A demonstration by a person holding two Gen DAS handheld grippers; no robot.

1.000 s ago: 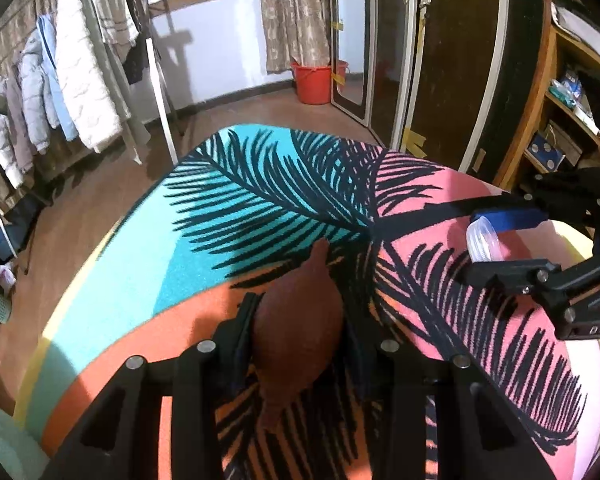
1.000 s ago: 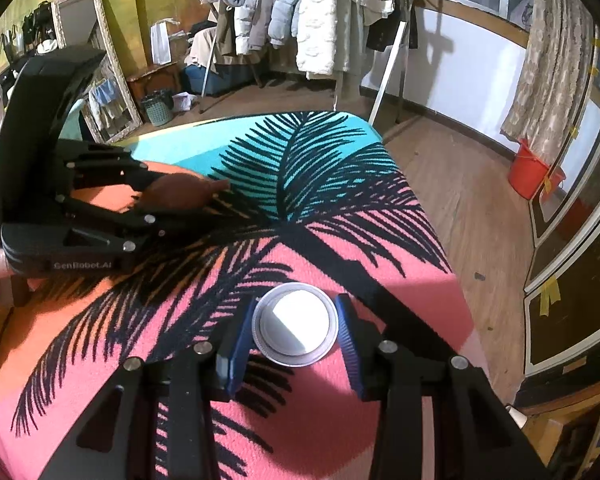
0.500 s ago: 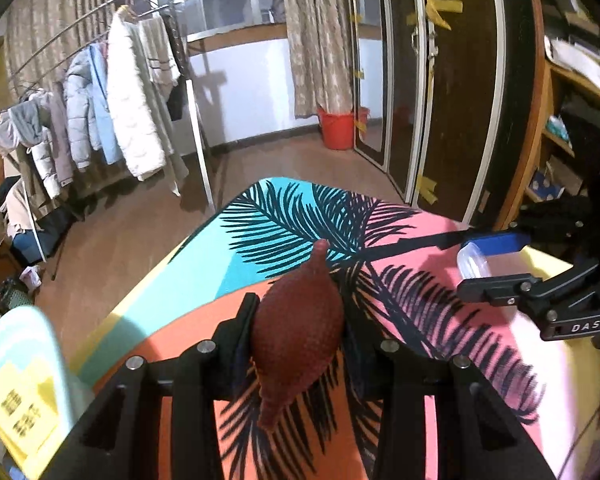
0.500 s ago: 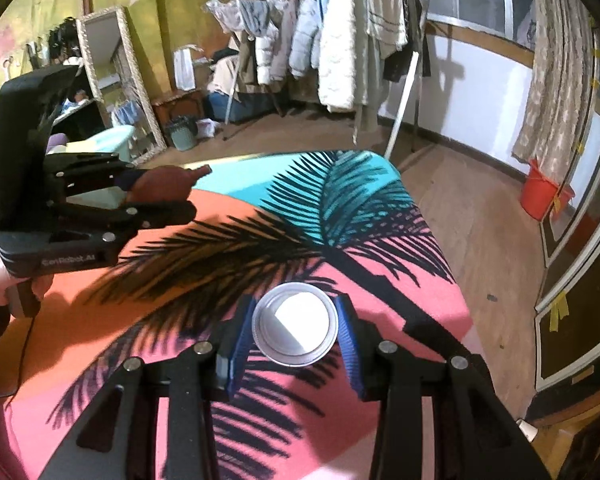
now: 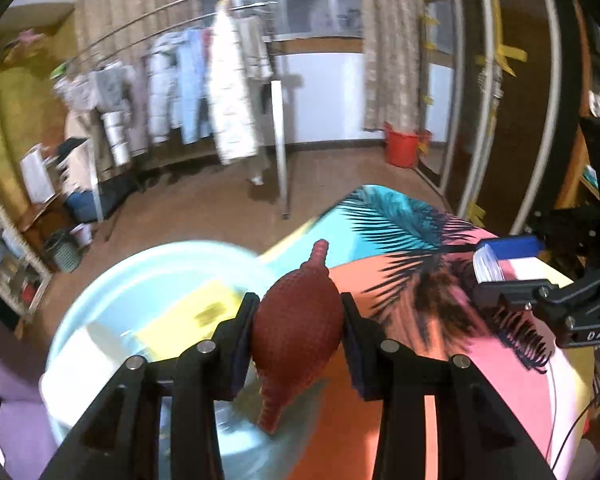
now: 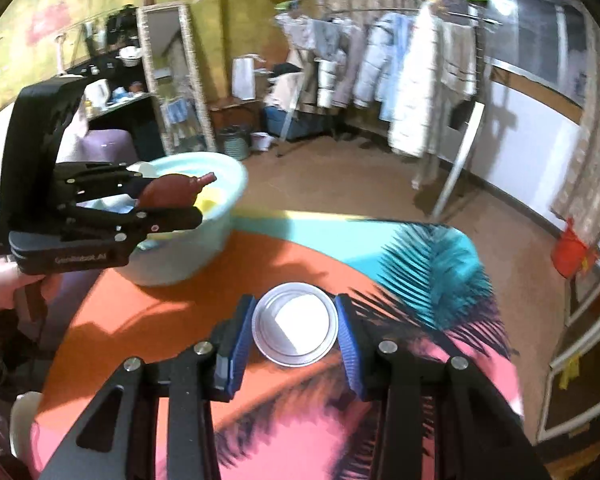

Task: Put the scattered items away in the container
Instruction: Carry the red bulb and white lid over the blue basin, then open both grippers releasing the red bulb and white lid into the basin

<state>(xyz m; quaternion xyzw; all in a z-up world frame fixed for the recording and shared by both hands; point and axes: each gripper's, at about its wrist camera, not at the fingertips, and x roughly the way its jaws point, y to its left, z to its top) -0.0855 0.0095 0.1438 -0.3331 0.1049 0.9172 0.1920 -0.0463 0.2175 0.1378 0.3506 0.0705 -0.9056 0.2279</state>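
Left gripper clamped on a dark red rubber blower bulb, jaws pressing its fat middle, nozzle forward, tail hanging below. Poised just over the near rim of the pale blue basin, with yellow paper already inside. Right gripper closed around a small round clear-lidded tub, held above the palm-print cloth on the worktop, well apart from the basin.

Likely step: carrying both items to the basin for dropping in.

Risks from here:
- Bulb soft and tapered; could squirt out of the jaws sideways under a squeeze, landing on the cloth or floor.
- Release too early, at the rim and not past it, could bounce the bulb off the edge.
- Tub round and smooth, pinched only at its edges; could slip or rotate out during a fast swing.
- Both grippers converging on one basin; collision possible without staggering.
- Basin apparently near the worktop edge; a knock might shift it.
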